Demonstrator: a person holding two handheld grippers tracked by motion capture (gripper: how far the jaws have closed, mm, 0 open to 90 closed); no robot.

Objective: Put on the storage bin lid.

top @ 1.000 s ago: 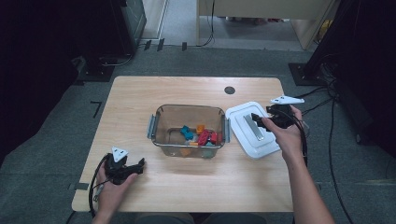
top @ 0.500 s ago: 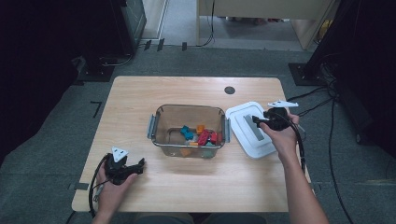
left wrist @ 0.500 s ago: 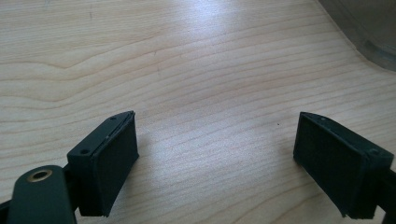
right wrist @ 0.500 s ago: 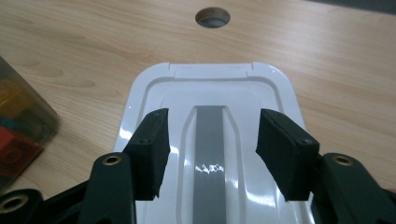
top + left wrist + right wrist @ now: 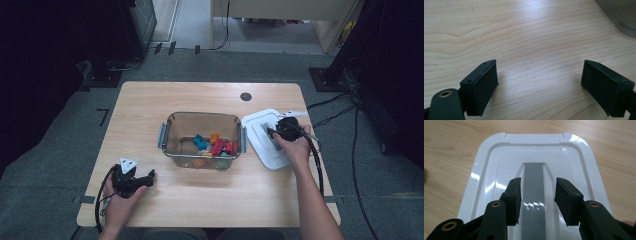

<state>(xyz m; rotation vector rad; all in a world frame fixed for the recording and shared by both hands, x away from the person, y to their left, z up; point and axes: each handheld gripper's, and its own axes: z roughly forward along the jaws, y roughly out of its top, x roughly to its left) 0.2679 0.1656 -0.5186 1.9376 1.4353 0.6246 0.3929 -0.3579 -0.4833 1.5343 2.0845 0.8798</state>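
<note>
White lid (image 5: 265, 137) lying flat on the table (image 5: 150, 107), right of centre in the high view, just beside the right wall of the clear box (image 5: 201, 139) with its coloured blocks (image 5: 216, 146). Running down the lid's middle: a grey handle (image 5: 533, 195), a long raised strip.

Key relation: right gripper (image 5: 537, 198) directly over that handle, one jaw on each side of it, the strip's long axis pointing straight up the right gripper view, in line with the gripper's own reach. Jaws partly closed and just now closing in, handle between them but a sliver of white still showing on either side (so not yet clamped, as far as can be judged). Right hand (image 5: 294, 145) reaching in from the lower right of the high view, forearm angled up and left, gripper tipped down onto the lid.

Left gripper (image 5: 131, 181) far off at lower left, resting low over bare wood, jaws spread wide with nothing between them (image 5: 544, 82); box corner just visible at the upper right of the left gripper view. Clearly the right hand is nearer and placed for the pick. Next likely need: finish the squeeze across the strip, then lift toward the box on the left.
</note>
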